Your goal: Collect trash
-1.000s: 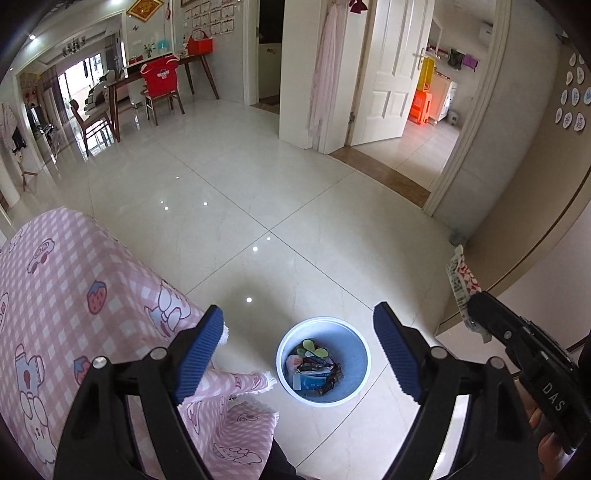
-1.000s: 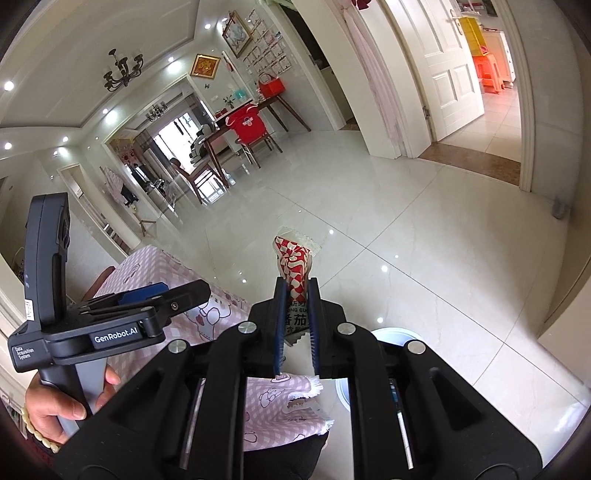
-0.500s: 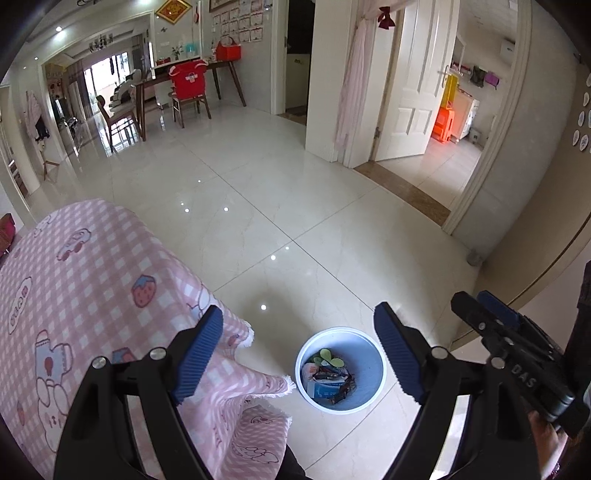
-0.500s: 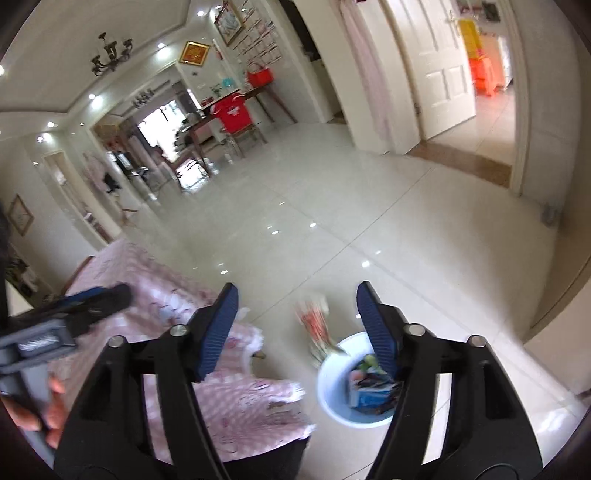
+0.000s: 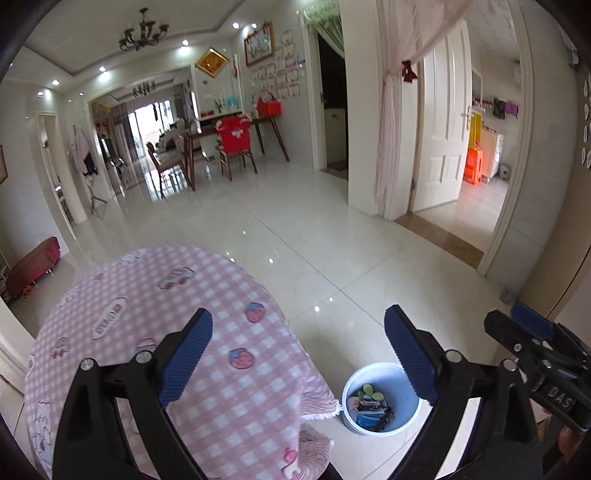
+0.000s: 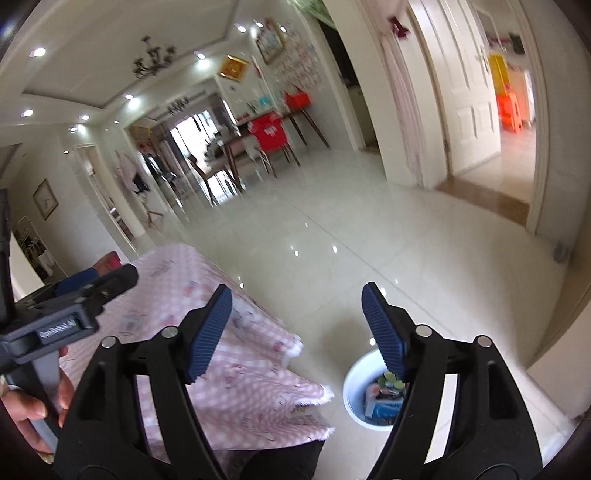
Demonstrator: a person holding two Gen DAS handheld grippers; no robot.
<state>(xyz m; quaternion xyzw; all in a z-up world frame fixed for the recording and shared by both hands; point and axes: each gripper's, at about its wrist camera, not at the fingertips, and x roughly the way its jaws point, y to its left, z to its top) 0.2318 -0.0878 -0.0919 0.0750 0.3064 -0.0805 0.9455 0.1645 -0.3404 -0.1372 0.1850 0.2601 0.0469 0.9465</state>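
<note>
The left gripper (image 5: 297, 356) is hanging with its blue pads spread wide and nothing between them, above the edge of the surface (image 5: 155, 295), which is wearing a pink checked cloth printed with strawberries. The right gripper (image 6: 296, 326) is likewise gaping wide and carrying nothing, its view slightly blurred. Just beside the surface, on the floor (image 5: 332, 236), a white bucket (image 5: 380, 398) with a blue inside is standing upright; the trash (image 5: 369, 406), a jumble of wrappers and something green, is lying inside the bucket. The cloth's fringed hem is hanging down near the bucket's rim without clearly touching it.

Beyond the bucket, glossy pale tiles are reflecting the ceiling spotlights. Farther from the bucket, a white panelled door (image 5: 439, 140) is standing open on a room with orange stools, and a pink curtain (image 5: 388, 122) is hanging tied beside it. Farthest from the bucket, a dining table with a red-covered chair (image 5: 234, 144) is standing under a dark chandelier (image 5: 142, 31).
</note>
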